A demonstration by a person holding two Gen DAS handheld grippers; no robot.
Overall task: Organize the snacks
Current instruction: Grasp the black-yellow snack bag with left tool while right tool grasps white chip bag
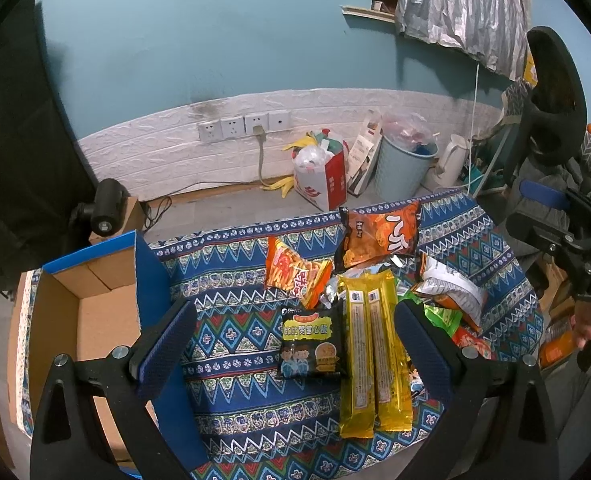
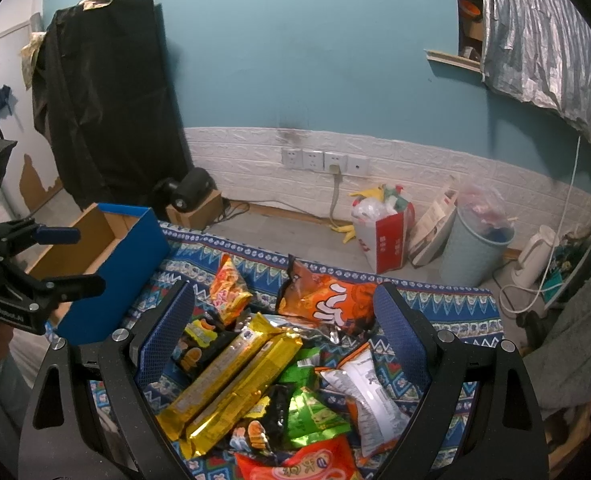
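A pile of snack packets lies on a patterned blue cloth point(image 1: 231, 280). In the left wrist view my left gripper point(image 1: 295, 344) is open, straddling a black packet point(image 1: 313, 344) and two long gold packets point(image 1: 375, 352). An orange packet point(image 1: 381, 234) and a smaller orange one point(image 1: 295, 272) lie further back. An empty blue cardboard box point(image 1: 95, 296) stands at the left. In the right wrist view my right gripper point(image 2: 283, 340) is open above the gold packets point(image 2: 231, 376), green packets point(image 2: 315, 408) and a white packet point(image 2: 369, 392). The blue box point(image 2: 115, 264) is at its left.
Behind the cloth on the floor stand a red and white bag point(image 1: 323, 176), a light blue bin point(image 1: 405, 164) and a white kettle point(image 1: 451, 160). A black-draped object point(image 2: 107, 100) stands by the teal wall. A small black camera point(image 1: 107, 208) sits near the box.
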